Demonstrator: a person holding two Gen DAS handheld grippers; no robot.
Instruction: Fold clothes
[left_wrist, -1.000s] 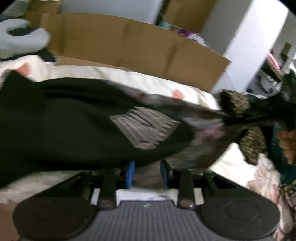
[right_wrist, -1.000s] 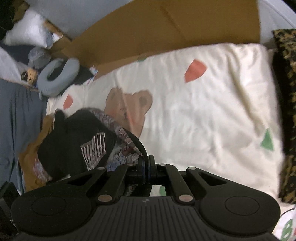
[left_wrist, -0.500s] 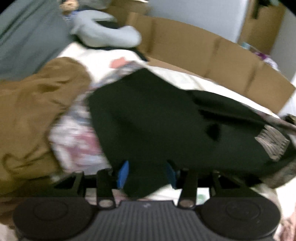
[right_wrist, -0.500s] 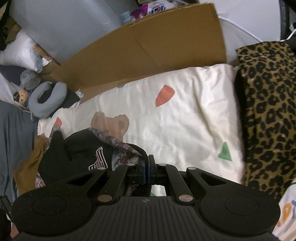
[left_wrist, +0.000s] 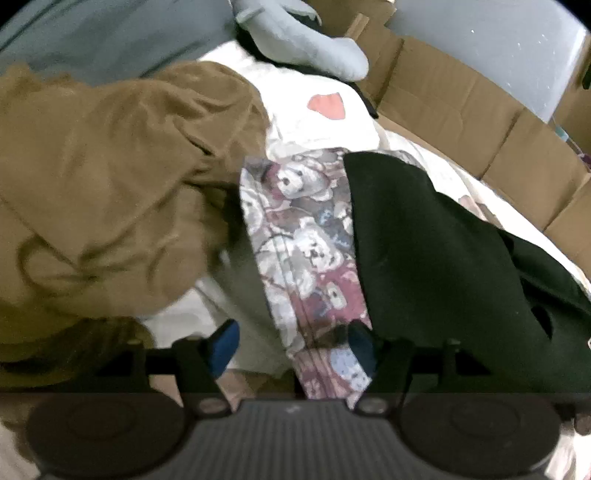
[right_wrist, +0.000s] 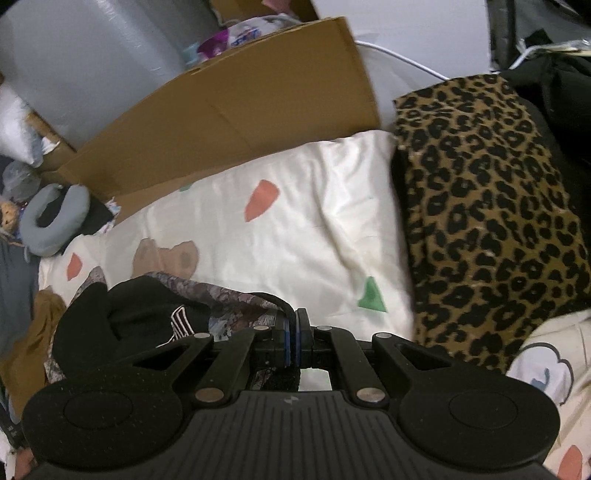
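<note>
Two grippers are seen over a bed covered with a cream sheet printed with little coloured shapes and a bear. The right gripper is clamped tight, blue pads pressed together on a dark edge of the black garment, which is bunched up just left of it with its bear-print lining showing and a white graphic on the front. So the garment is held at the near edge of the sheet, partly lifted by that pinch.

The left gripper is spread wide, blue fingertips well apart, and nothing is gripped. The bear-print lining is seen running down between the two fingers, with the black outer fabric lying to its right. Whether the cloth is actually touched by either pad can't be told, as this view is blurred.

A crumpled brown garment is piled just left of the lining. A grey neck pillow is lying at the far end of the bed, and flattened cardboard is propped along the far side. A leopard-print cloth is draped over the right end of the sheet.
</note>
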